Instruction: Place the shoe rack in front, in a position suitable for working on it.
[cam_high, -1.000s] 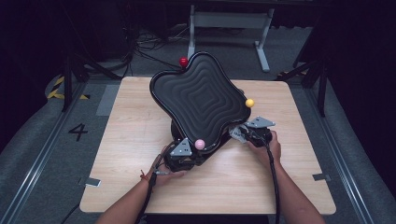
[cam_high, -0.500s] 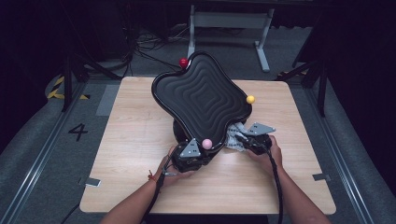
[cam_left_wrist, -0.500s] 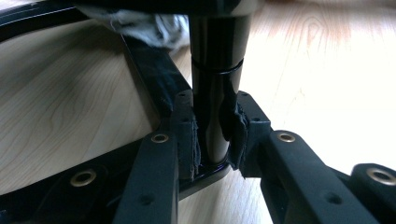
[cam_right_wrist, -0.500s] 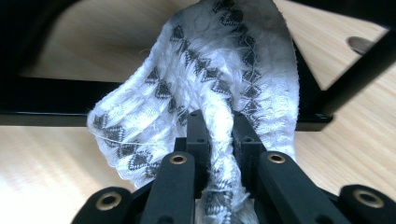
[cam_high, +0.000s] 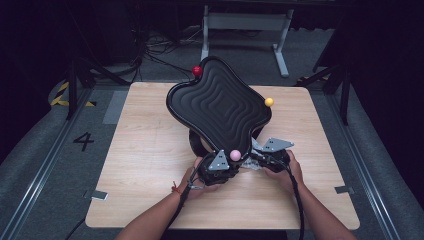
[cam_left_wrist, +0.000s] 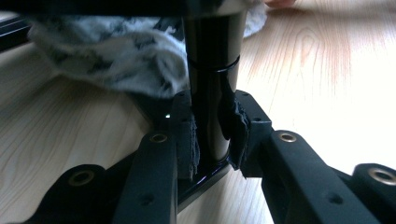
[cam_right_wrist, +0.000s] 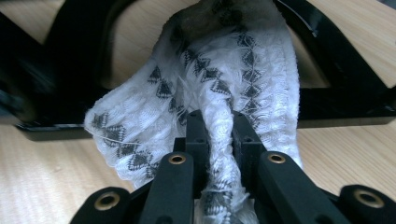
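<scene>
The left gripper (cam_left_wrist: 211, 135) has its jaws clamped on the black post (cam_left_wrist: 212, 84) of a stand; the frayed pads press on the post from both sides, just above the stand's black base (cam_left_wrist: 205, 179), which rests on the wooden surface (cam_left_wrist: 327, 84). In the high view the left gripper (cam_high: 220, 167) sits at the near edge of the surface, just under the stand's wavy black top (cam_high: 217, 107), held by the person's left hand (cam_high: 200, 182).

The right gripper (cam_right_wrist: 218, 135) has its jaws closed on a bunched fold of white cloth (cam_right_wrist: 219, 84) with a dark diamond pattern. The cloth fills the narrow gap between the jaws and spreads out beyond them, against the black frame (cam_right_wrist: 345, 88) of the stand's base. In the left gripper view the same cloth (cam_left_wrist: 107, 51) hangs just beside the post, to its left. In the high view the right gripper (cam_high: 267, 155) lies just beside the left one, near the top's front corner, held by the right hand (cam_high: 287, 170).

Small balls sit at the top's corners: a red one (cam_high: 197, 70), a yellow one (cam_high: 269, 102) and a pink one (cam_high: 235, 155), the pink just above the left gripper.
</scene>
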